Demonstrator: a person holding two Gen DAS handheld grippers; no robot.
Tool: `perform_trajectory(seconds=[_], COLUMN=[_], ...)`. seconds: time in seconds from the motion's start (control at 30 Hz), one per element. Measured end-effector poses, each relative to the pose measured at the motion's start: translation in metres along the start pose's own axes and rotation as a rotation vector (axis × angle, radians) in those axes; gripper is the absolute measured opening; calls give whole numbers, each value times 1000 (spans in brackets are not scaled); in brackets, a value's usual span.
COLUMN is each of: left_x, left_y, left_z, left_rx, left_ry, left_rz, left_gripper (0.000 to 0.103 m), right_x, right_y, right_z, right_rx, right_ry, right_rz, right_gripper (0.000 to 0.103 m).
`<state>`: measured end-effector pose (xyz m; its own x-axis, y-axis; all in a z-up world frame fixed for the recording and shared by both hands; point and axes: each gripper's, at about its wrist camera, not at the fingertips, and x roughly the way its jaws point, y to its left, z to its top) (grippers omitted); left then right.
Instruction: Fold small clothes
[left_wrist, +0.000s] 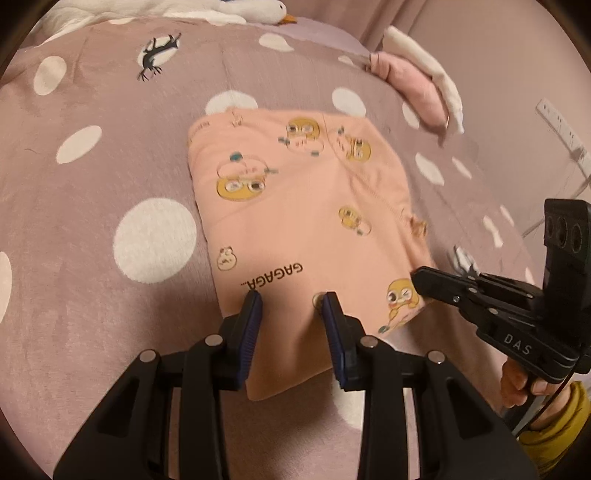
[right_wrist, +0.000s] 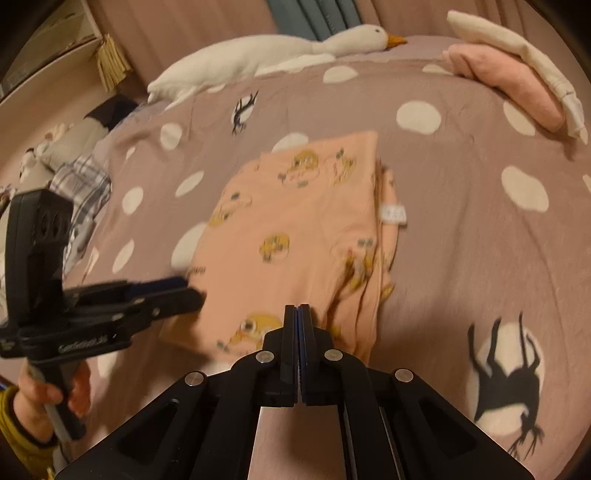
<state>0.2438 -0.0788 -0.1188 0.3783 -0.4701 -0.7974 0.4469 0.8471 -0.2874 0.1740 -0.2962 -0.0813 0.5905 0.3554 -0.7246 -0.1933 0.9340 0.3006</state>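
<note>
While the pink garment is lying partly folded on the spotted bedspread, both grippers are working along its near edge. The left gripper is standing at a narrow opening, its blue pads straddling the near hem, with cloth lying between them; whether they are pressing it cannot be told. To its right, the right gripper is sitting with its jaws fully together at the garment's near right corner; whether a thin layer of cloth is pinched between them cannot be told. A hand in a mustard sleeve is carrying each tool.

Progress, as judged: the garment is already reduced to a compact rectangle, with layered edges stacking beyond the right gripper, so the side folds appear complete. A final fold away from the grippers probably remains. Beyond and to the right of both tools, a folded pink item and a white item are lying stacked, suggesting earlier pieces are finished.
</note>
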Motion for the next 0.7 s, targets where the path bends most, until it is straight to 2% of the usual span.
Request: perform_trajectory(seconds=[0.1, 0.23, 0.37, 0.53, 0.7], left_x=[6, -5, -11, -9, -11], left_y=[-1, 0, 7, 10, 9], left_z=[-5, -9, -23, -26, -29], left_rx=[21, 16, -3, -35, -44], left_ry=[5, 2, 1, 7, 13], left_rz=[9, 5, -14, -16, 22], left_gripper=[33, 33, 33, 33, 33], right_x=[13, 1, -15, 11, 7], right_y=[-10, -7, 1, -3, -4], right_z=[-7, -8, -9, -13, -14], right_rx=[44, 53, 44, 65, 86], right_ry=[45, 21, -26, 55, 41], right_rz=[4, 37, 118, 51, 62], right_gripper=[2, 2, 2, 2, 2])
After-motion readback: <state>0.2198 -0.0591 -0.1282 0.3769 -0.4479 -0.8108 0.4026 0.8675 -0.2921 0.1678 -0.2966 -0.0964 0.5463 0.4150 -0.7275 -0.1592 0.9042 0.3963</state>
